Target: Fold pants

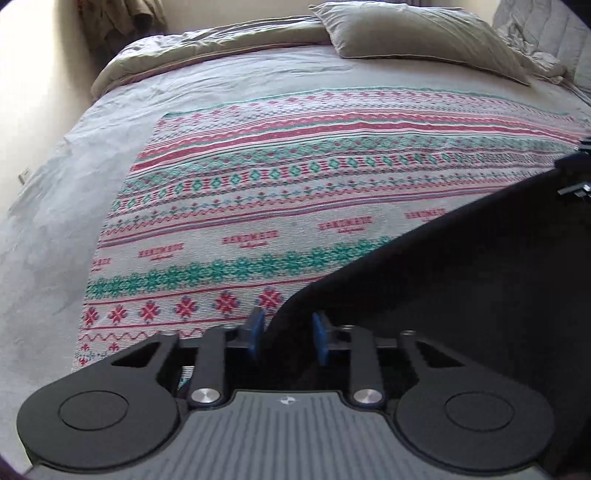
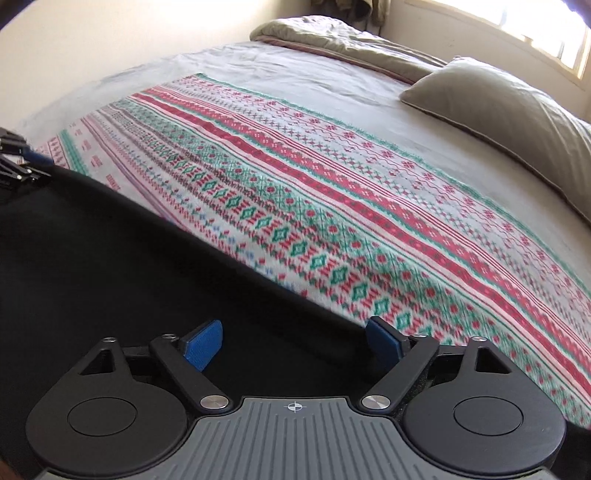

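Note:
The black pants [image 1: 461, 295] lie on a patterned blanket [image 1: 295, 166] on the bed, at the lower right of the left wrist view. My left gripper [image 1: 287, 334] has its blue pads partly apart, with the pants' edge between them. In the right wrist view the pants [image 2: 110, 266] fill the lower left. My right gripper [image 2: 295, 345] is wide open over the pants' edge, holding nothing. The other gripper shows at the left edge of the right wrist view [image 2: 22, 158] and at the right edge of the left wrist view [image 1: 576, 177].
A grey-green pillow [image 1: 424, 40] lies at the head of the bed, also in the right wrist view [image 2: 517, 122]. A rolled duvet [image 1: 207, 48] lies along the far side. A pale wall [image 1: 33, 74] borders the bed, and a bright window [image 2: 535, 26] is beyond the pillow.

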`<state>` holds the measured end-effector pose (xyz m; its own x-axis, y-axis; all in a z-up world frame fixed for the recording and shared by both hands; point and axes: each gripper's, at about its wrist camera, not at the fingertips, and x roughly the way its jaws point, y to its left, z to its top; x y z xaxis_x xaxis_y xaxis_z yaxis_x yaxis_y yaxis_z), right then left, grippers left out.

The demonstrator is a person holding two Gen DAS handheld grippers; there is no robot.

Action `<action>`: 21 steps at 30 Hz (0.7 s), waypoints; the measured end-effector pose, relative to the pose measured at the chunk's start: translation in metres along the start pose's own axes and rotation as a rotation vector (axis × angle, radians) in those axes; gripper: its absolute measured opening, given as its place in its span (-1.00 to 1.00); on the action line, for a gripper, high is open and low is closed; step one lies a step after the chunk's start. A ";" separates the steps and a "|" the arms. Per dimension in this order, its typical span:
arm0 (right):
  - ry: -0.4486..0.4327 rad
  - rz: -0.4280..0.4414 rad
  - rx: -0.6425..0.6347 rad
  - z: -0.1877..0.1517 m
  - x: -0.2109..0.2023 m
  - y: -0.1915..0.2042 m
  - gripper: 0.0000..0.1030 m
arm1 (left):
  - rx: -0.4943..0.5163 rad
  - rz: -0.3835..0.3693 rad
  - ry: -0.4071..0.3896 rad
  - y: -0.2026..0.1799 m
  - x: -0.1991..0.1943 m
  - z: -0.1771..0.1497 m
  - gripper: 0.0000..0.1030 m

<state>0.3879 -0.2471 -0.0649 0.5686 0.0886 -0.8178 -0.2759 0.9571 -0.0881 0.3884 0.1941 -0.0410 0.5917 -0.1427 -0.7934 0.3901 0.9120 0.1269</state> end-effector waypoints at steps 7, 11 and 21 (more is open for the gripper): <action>0.021 0.060 -0.064 0.012 0.003 0.017 -0.68 | 0.018 0.074 -0.033 -0.018 -0.006 -0.002 -0.95; 0.006 -0.037 -0.103 0.014 -0.004 0.036 -1.00 | -0.008 0.135 -0.077 -0.027 -0.023 -0.003 -0.97; -0.117 -0.128 -0.082 0.012 -0.106 0.058 -1.00 | -0.078 0.137 -0.201 -0.045 -0.130 -0.010 -0.97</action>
<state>0.3211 -0.1971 0.0238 0.6883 0.0035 -0.7254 -0.2548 0.9374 -0.2372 0.2869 0.1757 0.0507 0.7671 -0.0820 -0.6363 0.2454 0.9539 0.1730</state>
